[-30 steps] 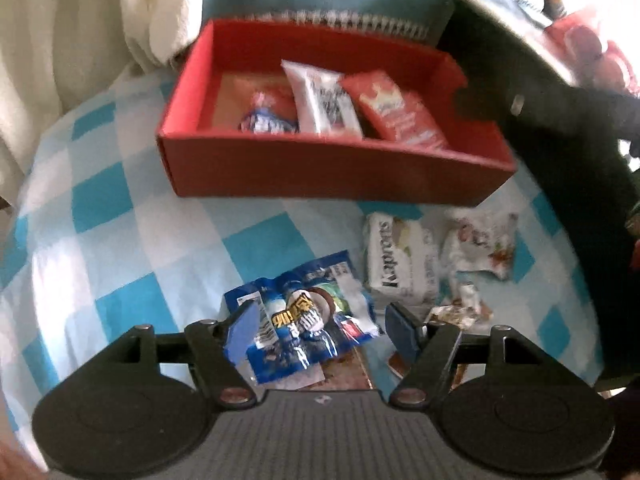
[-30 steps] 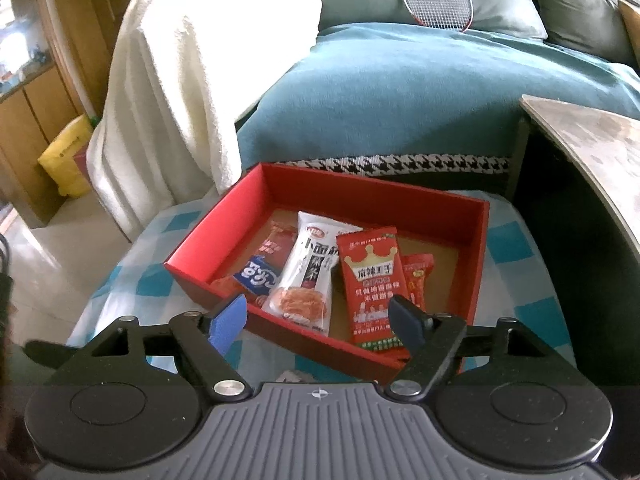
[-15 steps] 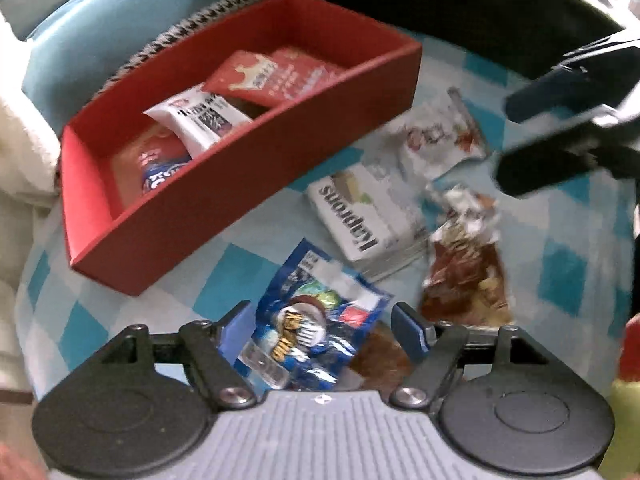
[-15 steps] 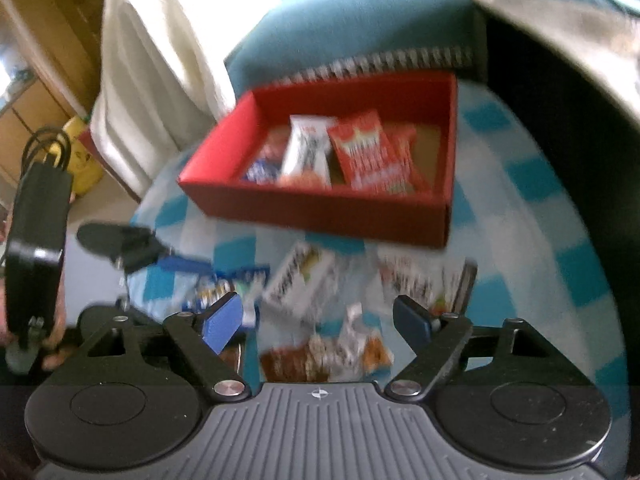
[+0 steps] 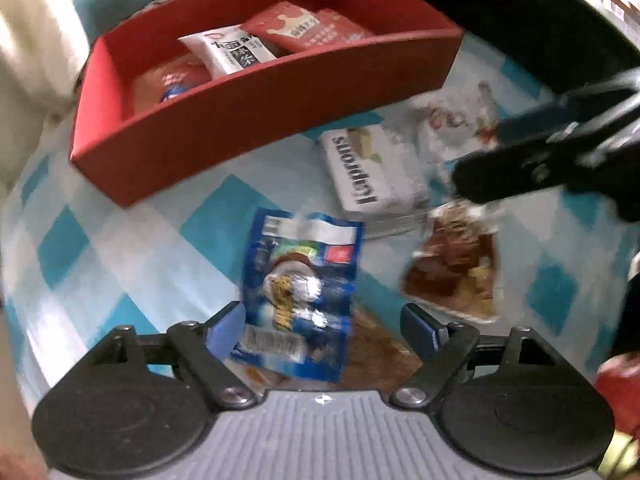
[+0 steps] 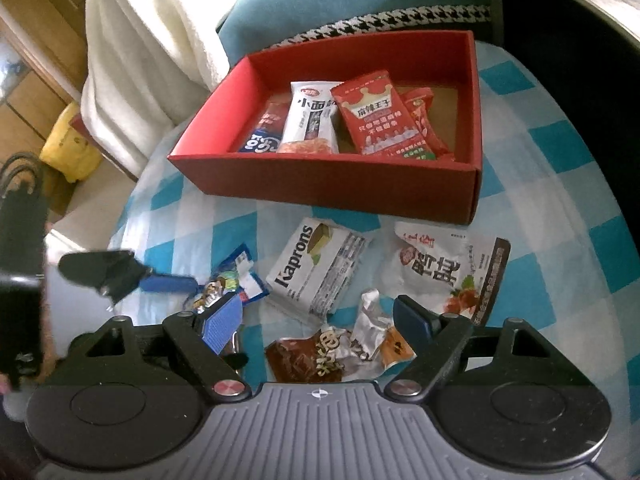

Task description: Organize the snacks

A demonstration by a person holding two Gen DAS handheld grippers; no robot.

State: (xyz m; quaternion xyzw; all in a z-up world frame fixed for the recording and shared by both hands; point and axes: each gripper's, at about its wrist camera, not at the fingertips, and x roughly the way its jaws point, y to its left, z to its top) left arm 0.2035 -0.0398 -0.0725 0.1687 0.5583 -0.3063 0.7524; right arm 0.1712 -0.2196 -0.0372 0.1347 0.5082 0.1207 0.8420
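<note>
Two grippers hang over a blue-and-white checked cloth point(image 6: 552, 208): the left gripper point(image 5: 322, 322) has its jaws opening astride a blue snack packet point(image 5: 300, 292) without pressing it, and the right gripper point(image 6: 320, 320) stands spread above a brown crumpled packet point(image 6: 332, 354), nothing pinched. Beyond both sets of fingers lie a white Kaprons packet point(image 6: 316, 268) and a white-and-red packet point(image 6: 448, 268), loose on the cloth. Farther ahead a red box point(image 6: 332, 188) holds several snack packets point(image 6: 372, 120).
</note>
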